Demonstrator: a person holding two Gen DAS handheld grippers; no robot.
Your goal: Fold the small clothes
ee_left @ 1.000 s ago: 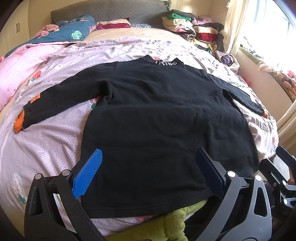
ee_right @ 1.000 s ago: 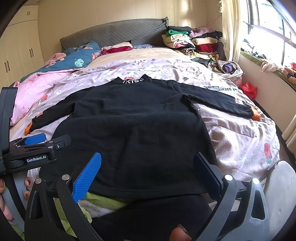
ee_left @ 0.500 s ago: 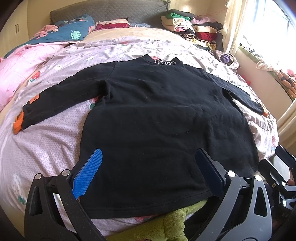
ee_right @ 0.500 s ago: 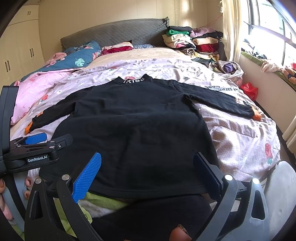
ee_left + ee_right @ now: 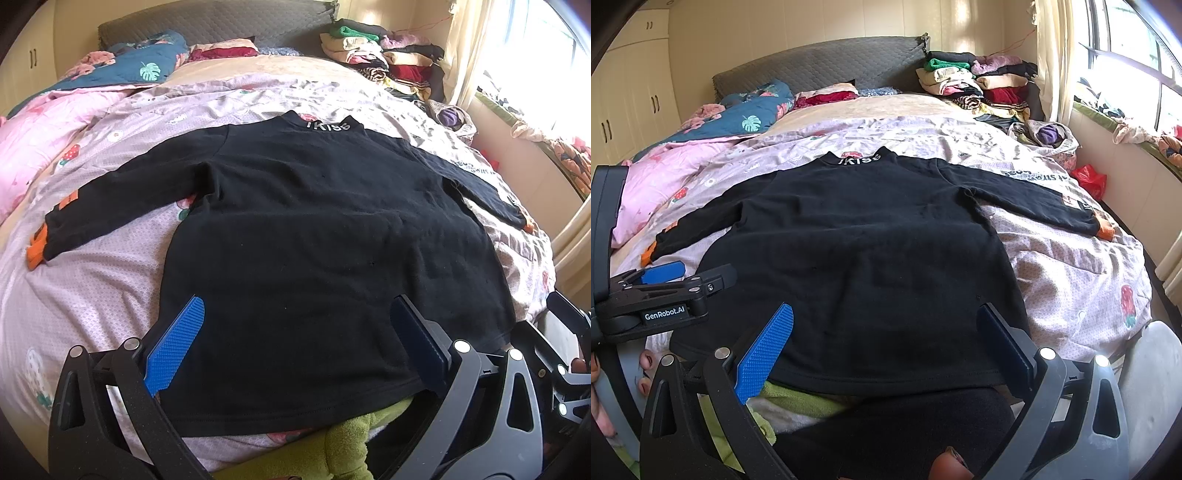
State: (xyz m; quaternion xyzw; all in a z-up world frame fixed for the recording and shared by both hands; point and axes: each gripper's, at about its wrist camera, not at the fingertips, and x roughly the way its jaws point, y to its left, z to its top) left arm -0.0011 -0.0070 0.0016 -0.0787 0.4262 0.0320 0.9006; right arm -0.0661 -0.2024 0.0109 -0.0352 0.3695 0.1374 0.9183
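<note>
One black long-sleeved top (image 5: 325, 236) lies spread flat on the pink bedspread (image 5: 92, 280), both sleeves out. Two grippers hover above its near hem: the left gripper (image 5: 295, 339) and right gripper (image 5: 882, 343), each with jaws spread wide, holding nothing.
</note>
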